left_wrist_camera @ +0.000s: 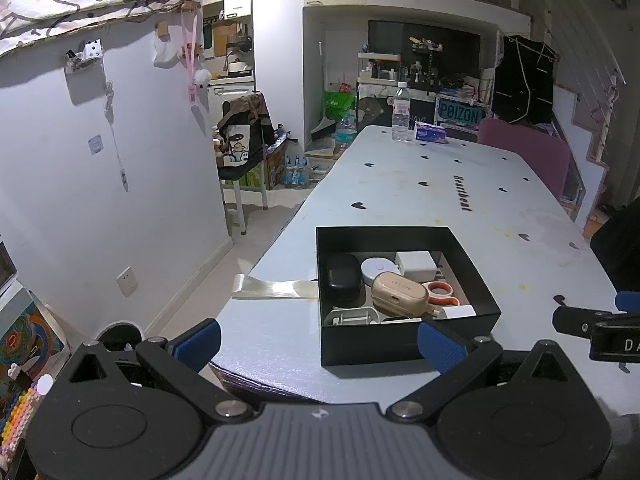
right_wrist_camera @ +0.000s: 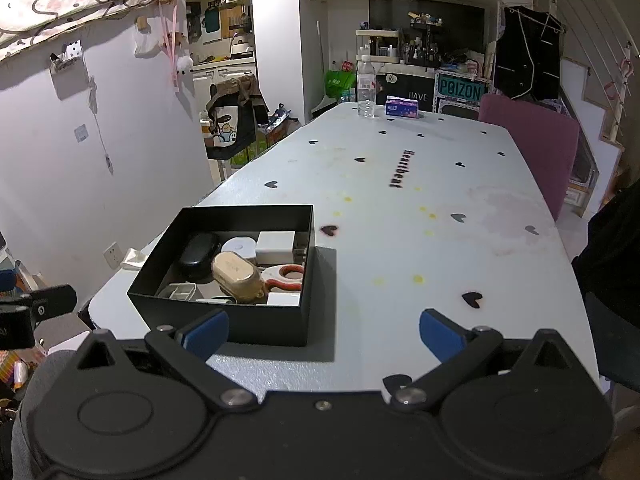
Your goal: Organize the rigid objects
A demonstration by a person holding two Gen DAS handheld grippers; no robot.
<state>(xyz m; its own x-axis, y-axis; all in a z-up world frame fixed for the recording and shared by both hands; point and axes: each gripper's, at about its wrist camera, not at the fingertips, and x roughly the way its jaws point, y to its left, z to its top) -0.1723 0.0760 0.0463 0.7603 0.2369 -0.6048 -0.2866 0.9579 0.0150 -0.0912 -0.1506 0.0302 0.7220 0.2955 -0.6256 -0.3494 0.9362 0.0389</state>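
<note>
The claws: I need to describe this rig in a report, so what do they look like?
Both the left claw and right claw have matte black linkage arms with silver pivot screws, round black housings and blue textured finger pads. No cables or sleeves show.

L claw [left_wrist_camera: 320, 344] & R claw [right_wrist_camera: 324, 334] both wide apart, empty.

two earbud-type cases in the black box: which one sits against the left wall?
The black case, against the left wall of the black box. The tan case lies mid-box, right of it, partly over the orange-handled scissors.
</note>
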